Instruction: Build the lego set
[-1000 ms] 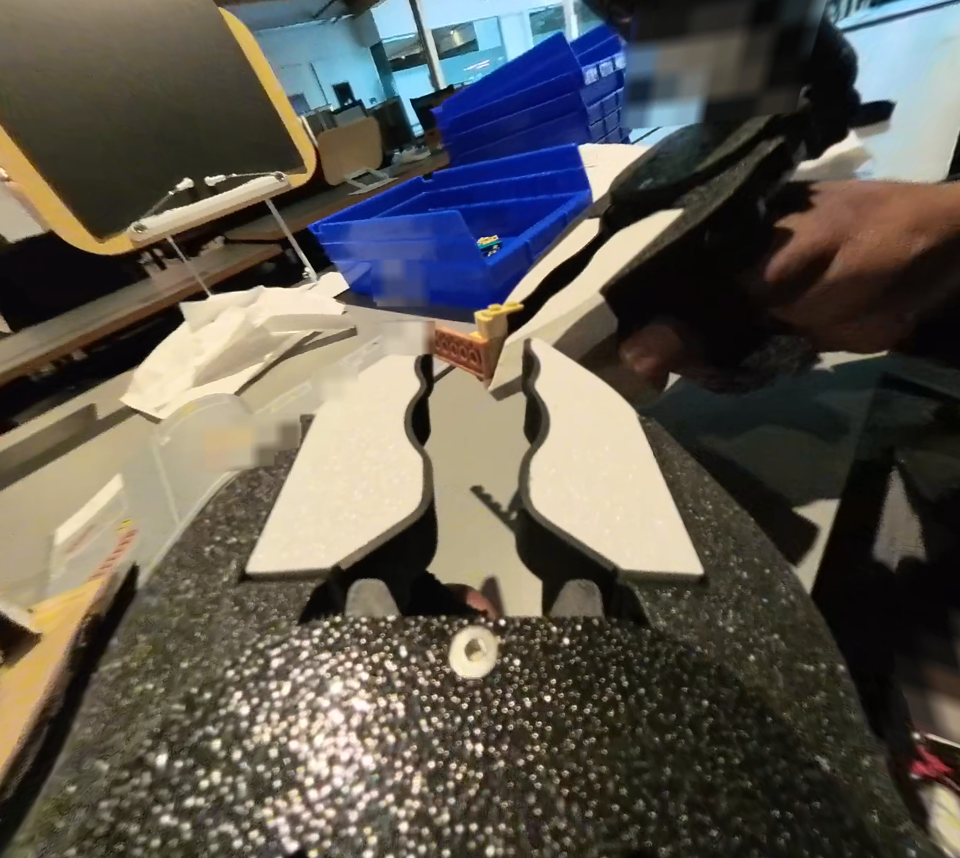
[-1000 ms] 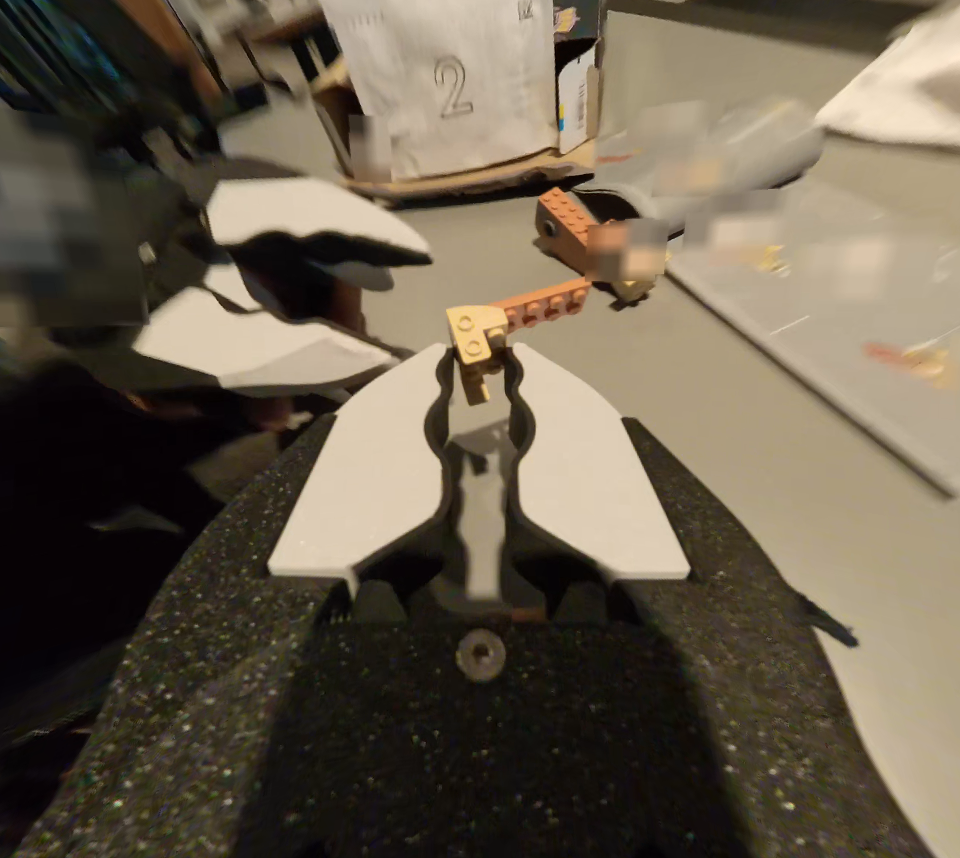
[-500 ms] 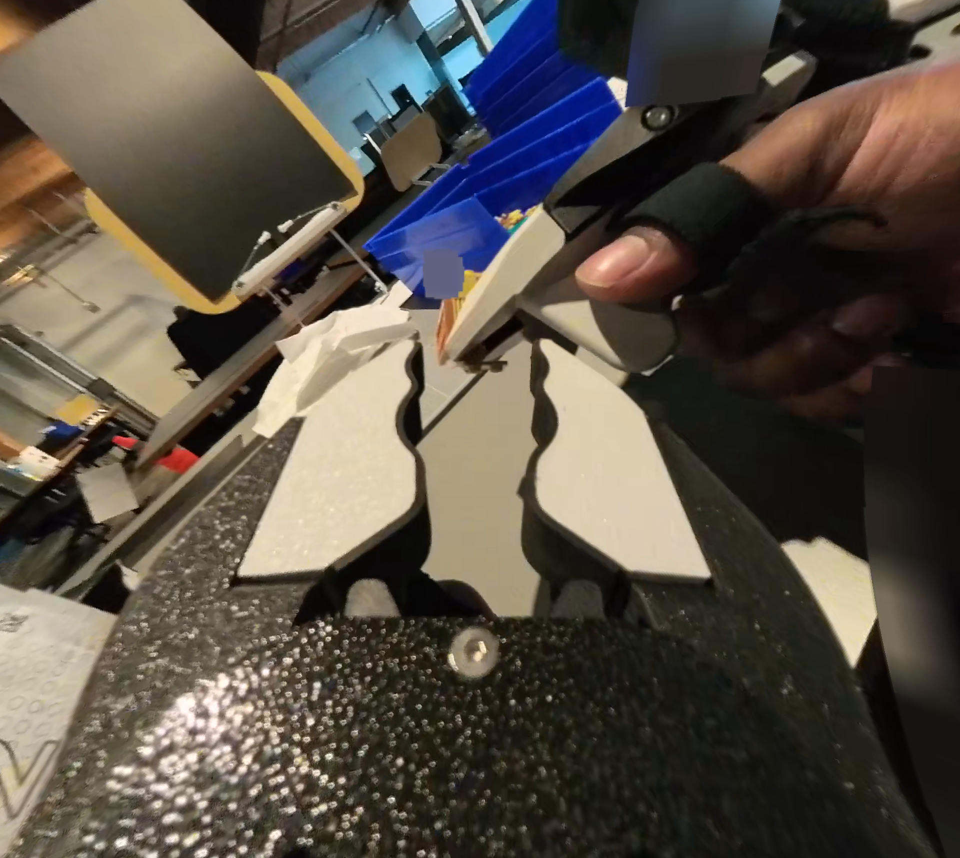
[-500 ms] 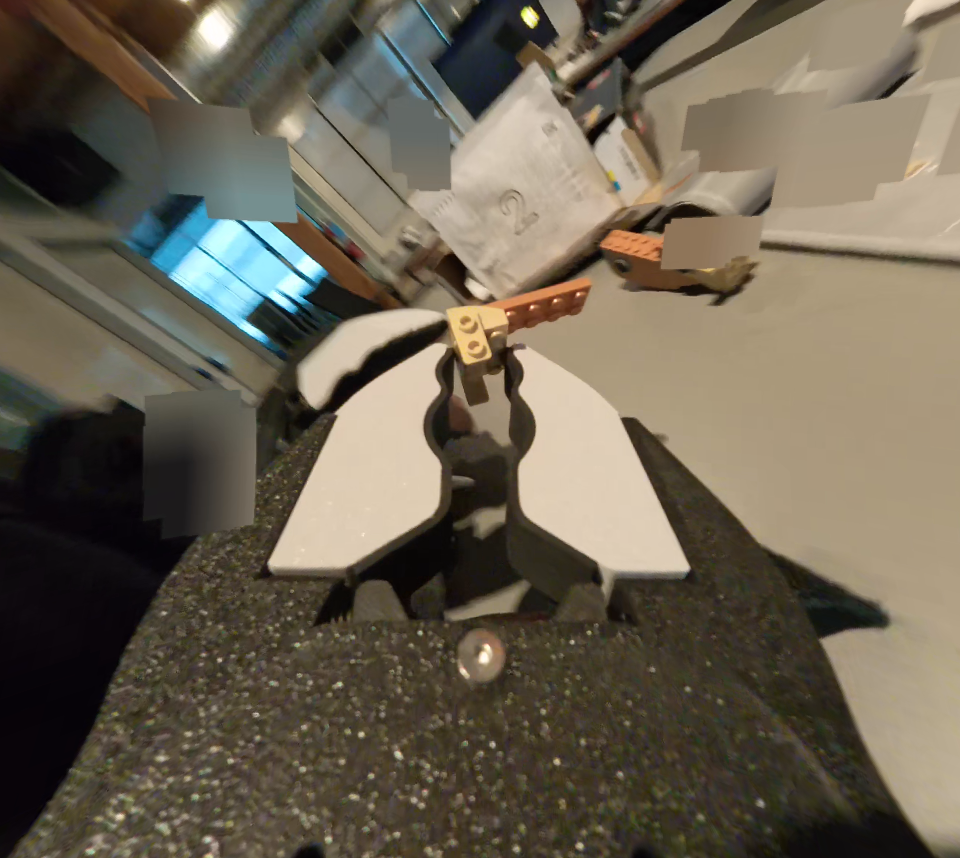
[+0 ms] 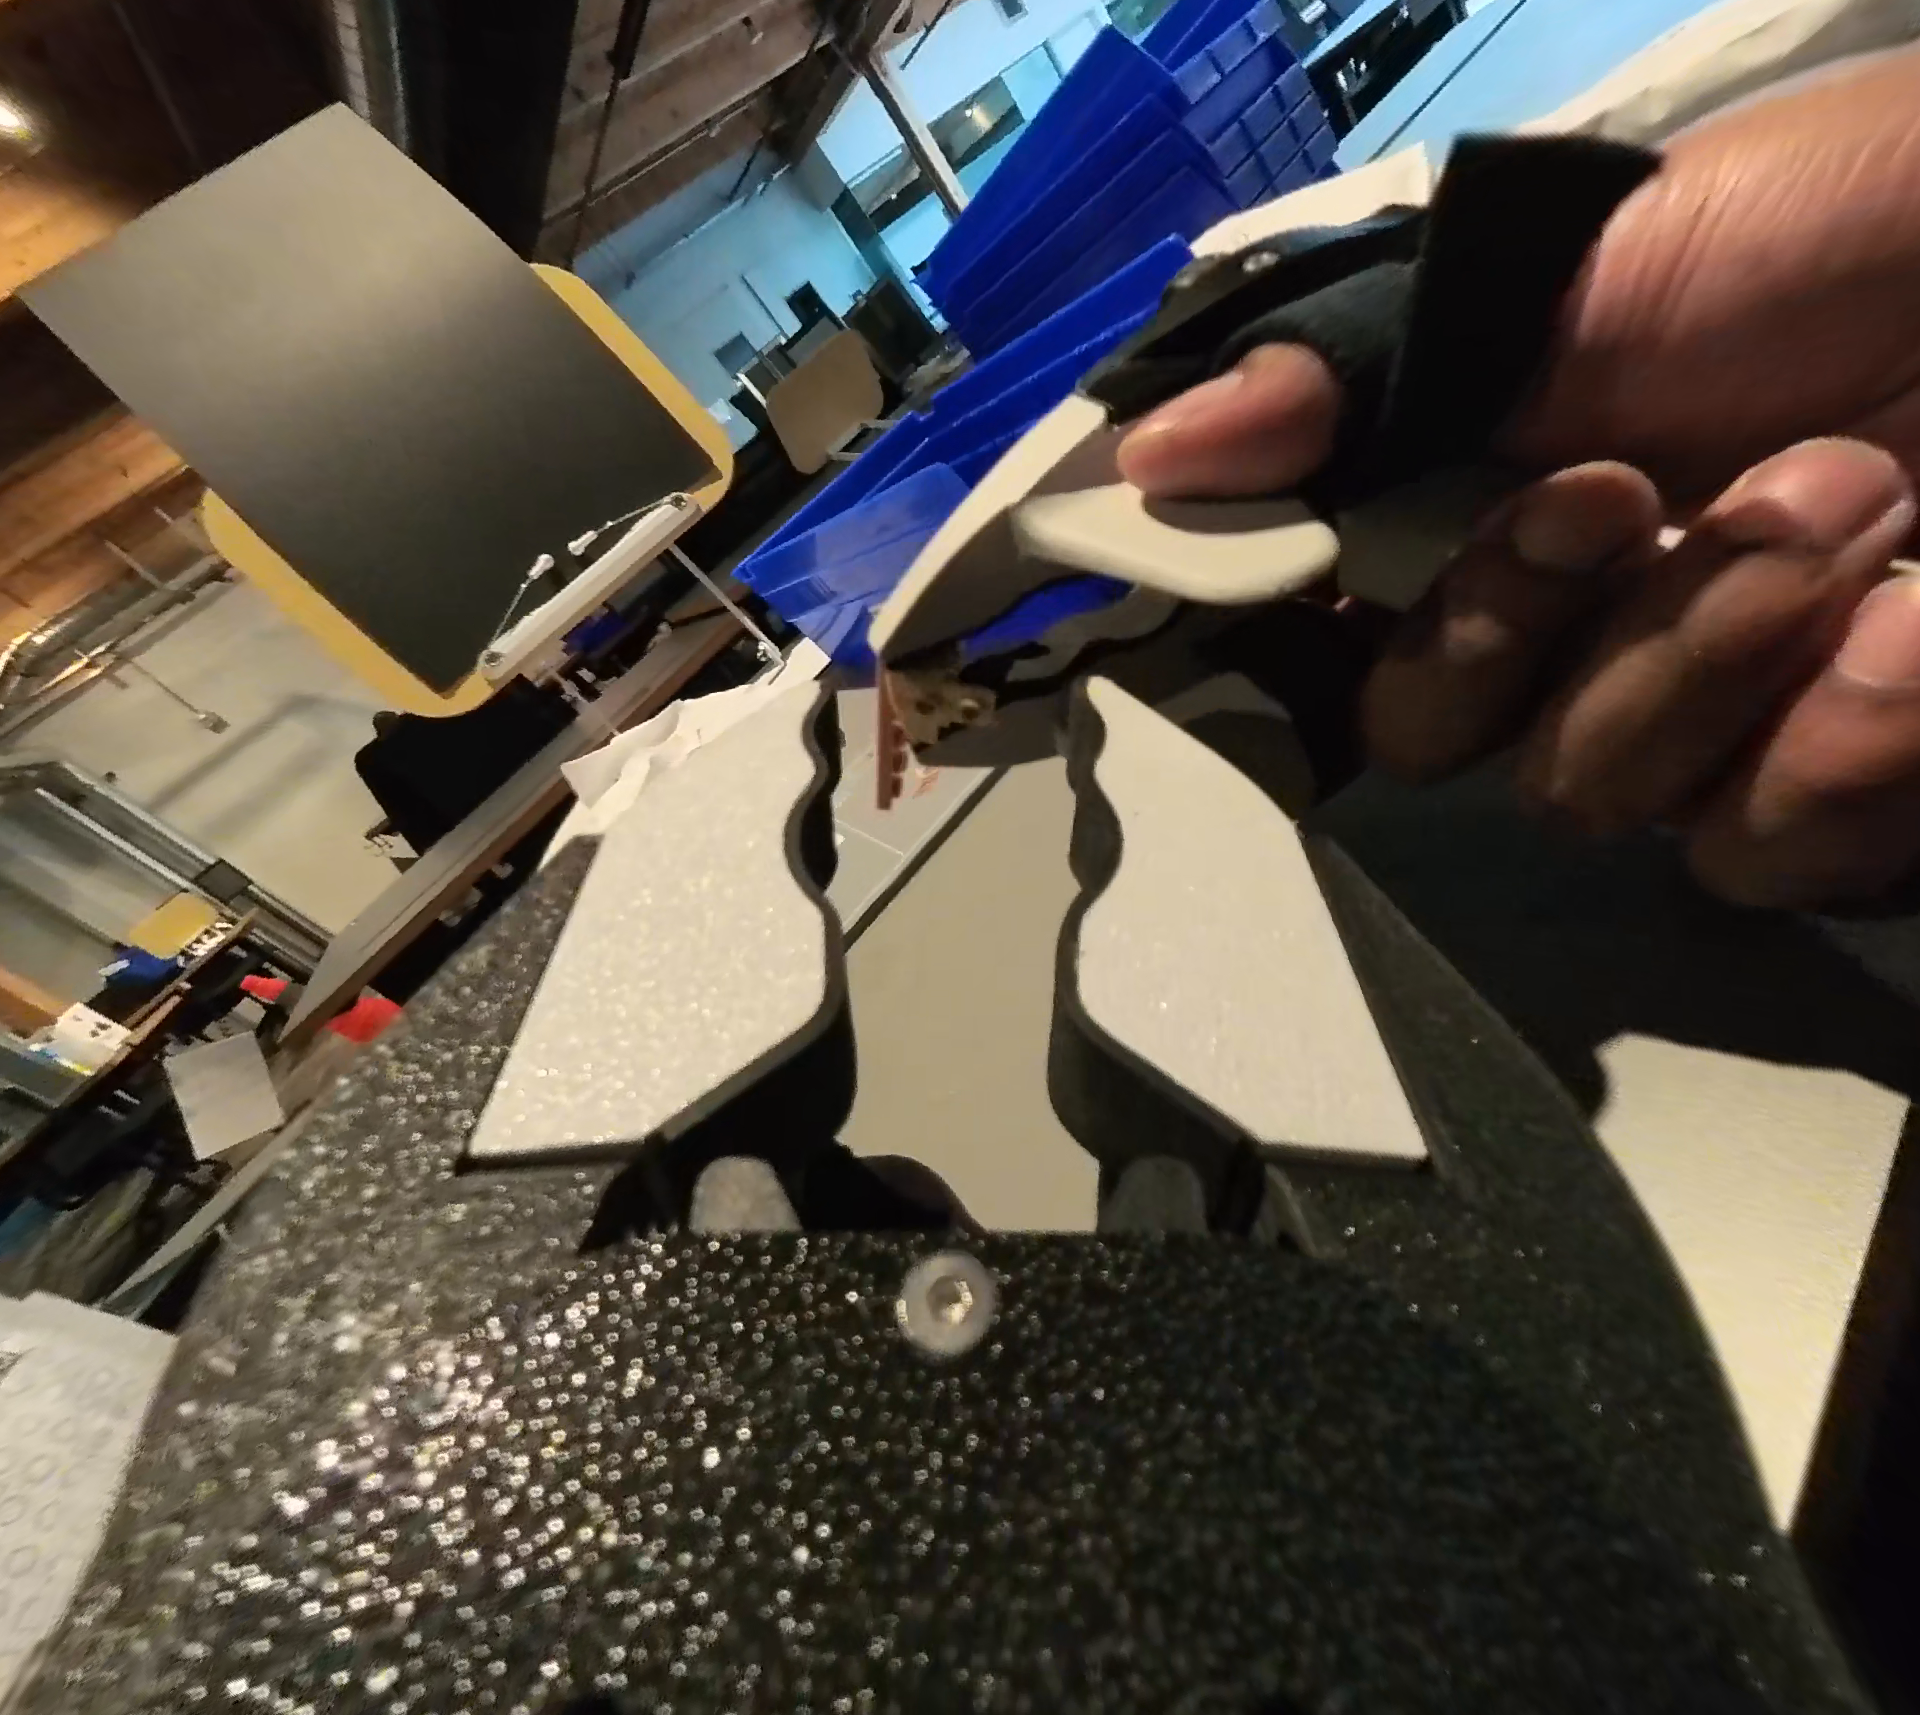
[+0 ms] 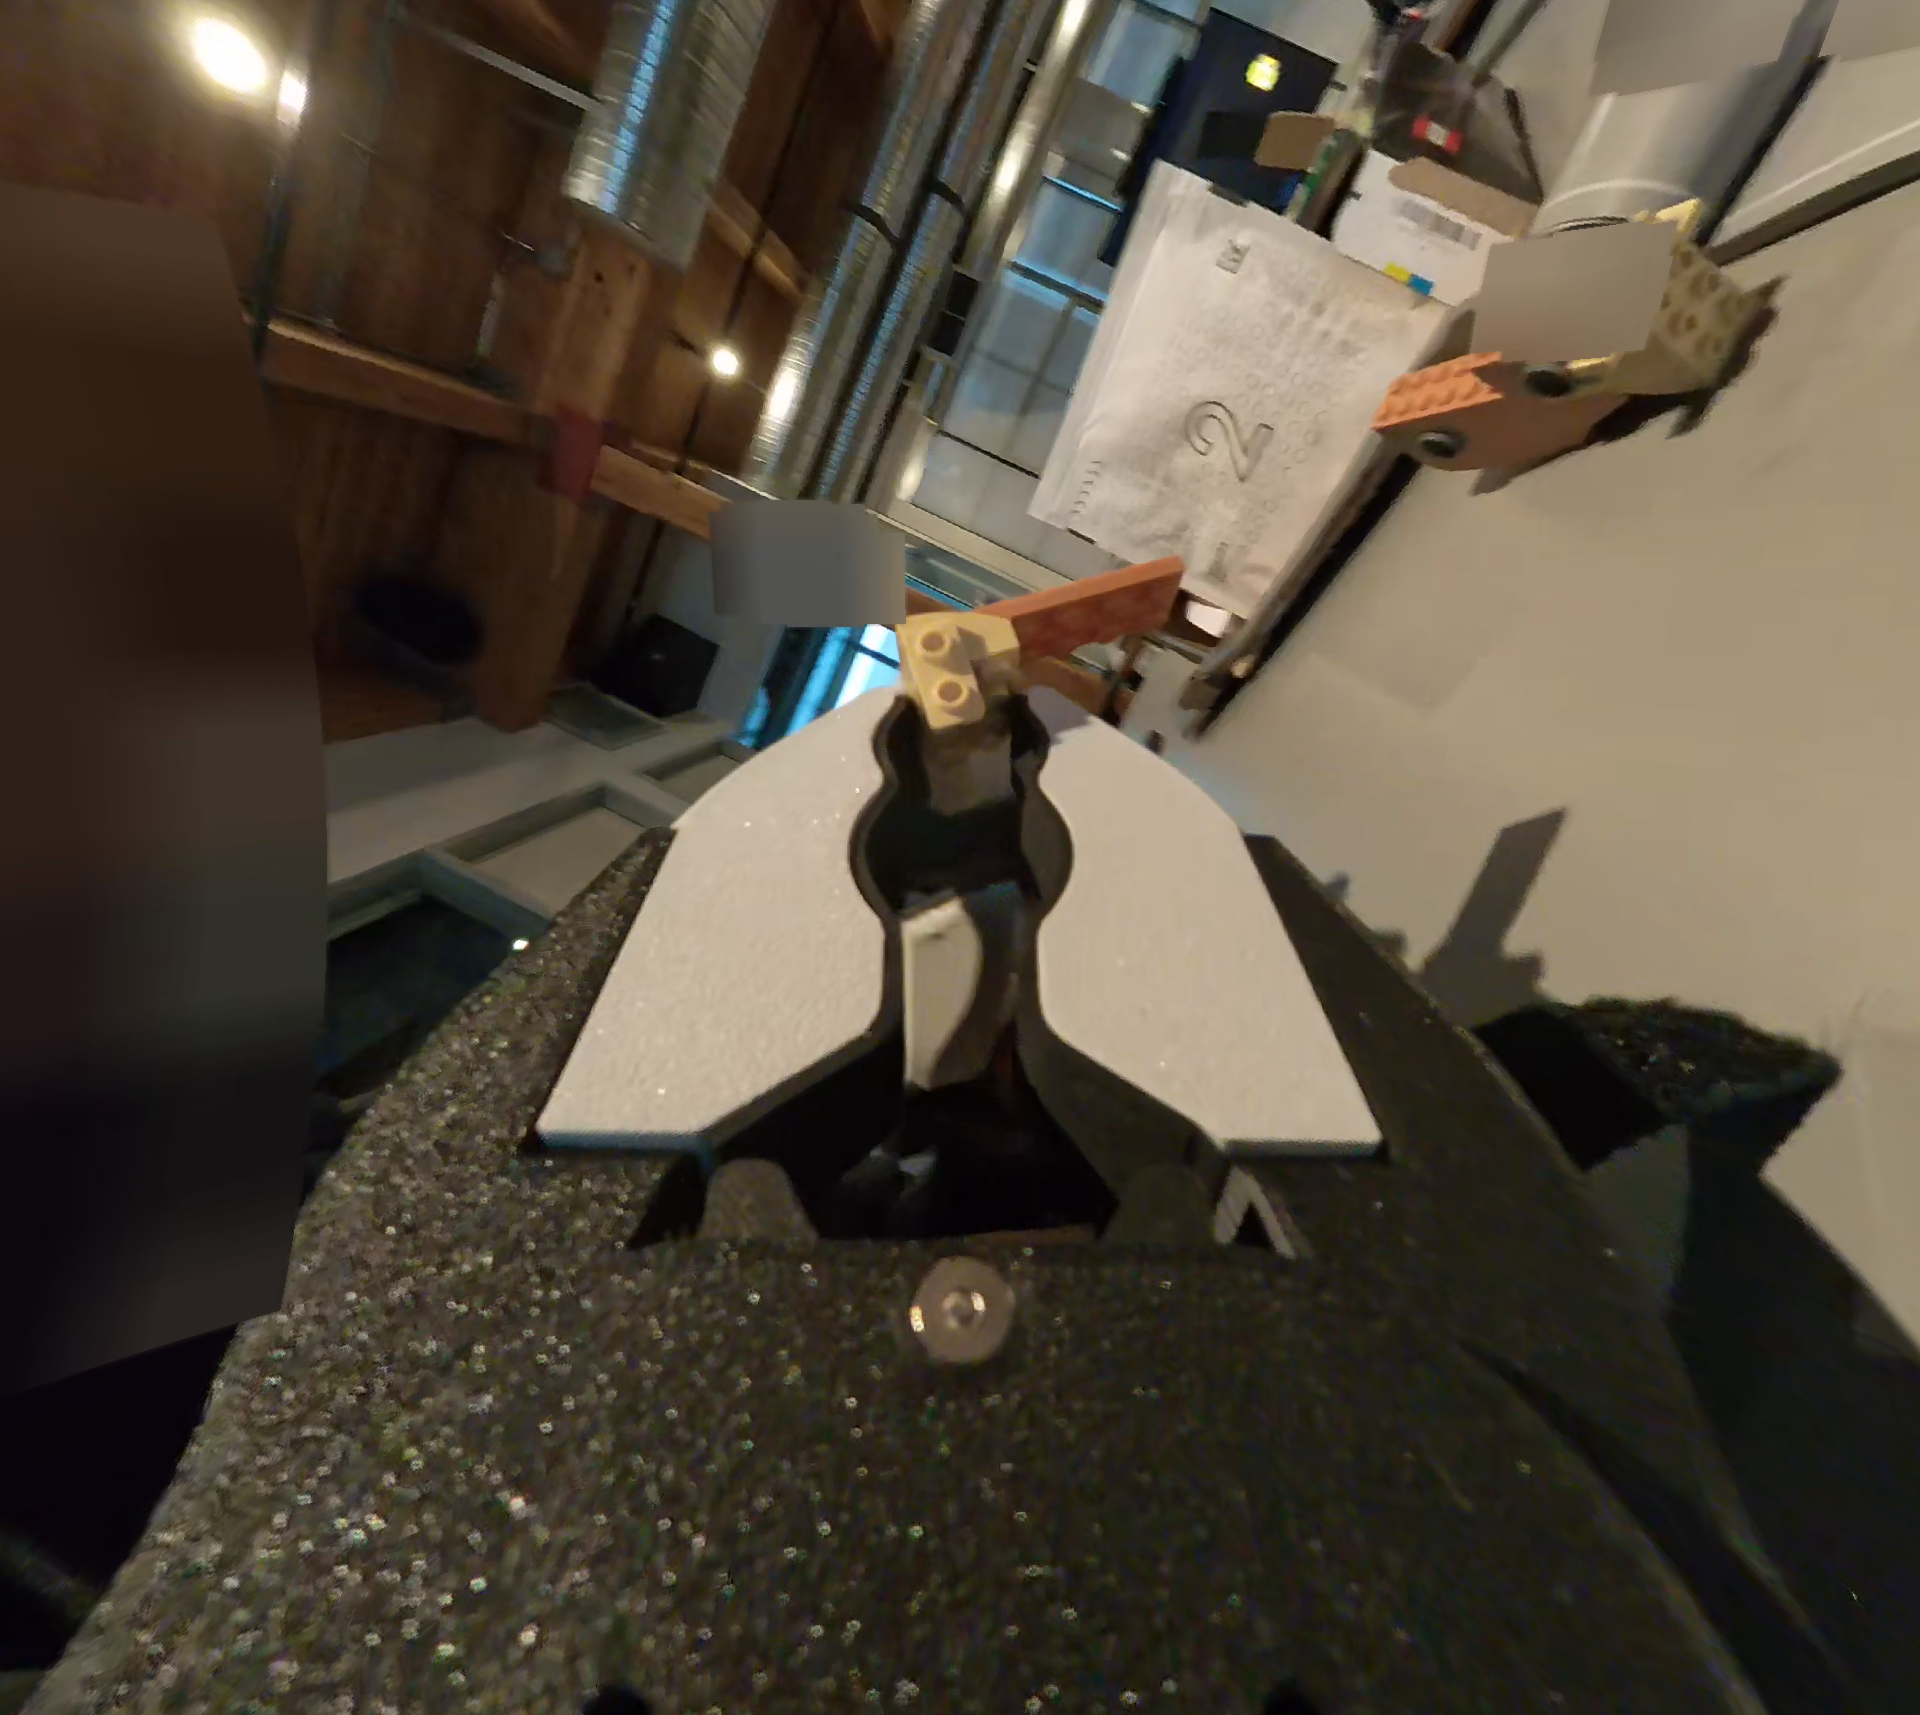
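Observation:
My right gripper [image 6: 956, 720] is shut on a small tan bracket piece [image 6: 943, 678] joined to a reddish-brown plate [image 6: 1101, 616], held up in the air and tilted. In the left wrist view the right gripper [image 5: 904, 678], held by a hand [image 5: 1621, 522], reaches in from the right and holds the tan and brown piece [image 5: 920, 730] between the tips of my left gripper [image 5: 956, 709]. The left gripper is open and touches nothing. A partly built brown and tan model [image 6: 1496, 408] lies on the grey table [image 6: 1558, 730].
A white numbered bag [image 6: 1226, 398] and cardboard boxes [image 6: 1434, 211] stand behind the model. Stacked blue bins [image 5: 1091, 211], a black board on a stand [image 5: 364, 460] and crumpled white paper [image 5: 665, 751] lie beyond the left gripper. The grippers are tip to tip, or close to it.
The right gripper has rolled and lifted with the tan and brown piece, coming close in front of the left gripper's open fingers. Both views have tilted away from the table.

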Demonstrator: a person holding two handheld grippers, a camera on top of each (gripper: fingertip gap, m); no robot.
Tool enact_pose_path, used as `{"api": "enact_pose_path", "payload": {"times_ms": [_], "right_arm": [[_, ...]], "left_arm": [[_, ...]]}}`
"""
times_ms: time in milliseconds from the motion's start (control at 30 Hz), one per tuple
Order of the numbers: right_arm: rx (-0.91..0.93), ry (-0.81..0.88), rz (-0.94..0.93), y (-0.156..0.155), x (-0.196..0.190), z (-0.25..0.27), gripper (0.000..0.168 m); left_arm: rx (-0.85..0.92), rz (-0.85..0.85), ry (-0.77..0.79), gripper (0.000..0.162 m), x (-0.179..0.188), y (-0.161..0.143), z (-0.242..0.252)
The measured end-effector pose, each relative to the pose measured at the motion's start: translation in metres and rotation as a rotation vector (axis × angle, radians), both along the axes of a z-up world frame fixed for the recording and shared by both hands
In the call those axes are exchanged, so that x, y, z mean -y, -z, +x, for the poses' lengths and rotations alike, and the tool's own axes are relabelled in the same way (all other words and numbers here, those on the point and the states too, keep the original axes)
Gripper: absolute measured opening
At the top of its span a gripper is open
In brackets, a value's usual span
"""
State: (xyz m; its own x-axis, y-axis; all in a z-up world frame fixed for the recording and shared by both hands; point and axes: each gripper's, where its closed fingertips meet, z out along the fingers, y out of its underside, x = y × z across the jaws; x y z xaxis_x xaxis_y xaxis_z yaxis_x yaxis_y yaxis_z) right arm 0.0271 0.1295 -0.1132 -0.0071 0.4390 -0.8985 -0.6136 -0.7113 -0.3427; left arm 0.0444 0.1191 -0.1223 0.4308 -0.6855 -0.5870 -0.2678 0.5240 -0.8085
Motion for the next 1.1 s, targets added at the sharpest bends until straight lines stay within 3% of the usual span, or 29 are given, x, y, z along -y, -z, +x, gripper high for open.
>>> {"api": "enact_pose_path", "payload": {"times_ms": [200, 433, 1100], "right_arm": [[-0.130, -0.048, 0.014, -0.013, 0.005, -0.004, 0.018], [-0.129, -0.091, 0.008, -0.016, 0.010, -0.011, 0.018], [-0.092, -0.093, 0.019, -0.012, 0.014, -0.008, 0.018]], "left_arm": [[0.016, 0.076, 0.011, 0.032, 0.007, -0.005, 0.001], [0.007, 0.151, 0.035, 0.023, 0.011, -0.015, -0.004], [-0.035, 0.106, 0.142, 0.019, 0.015, -0.015, -0.009]]}}
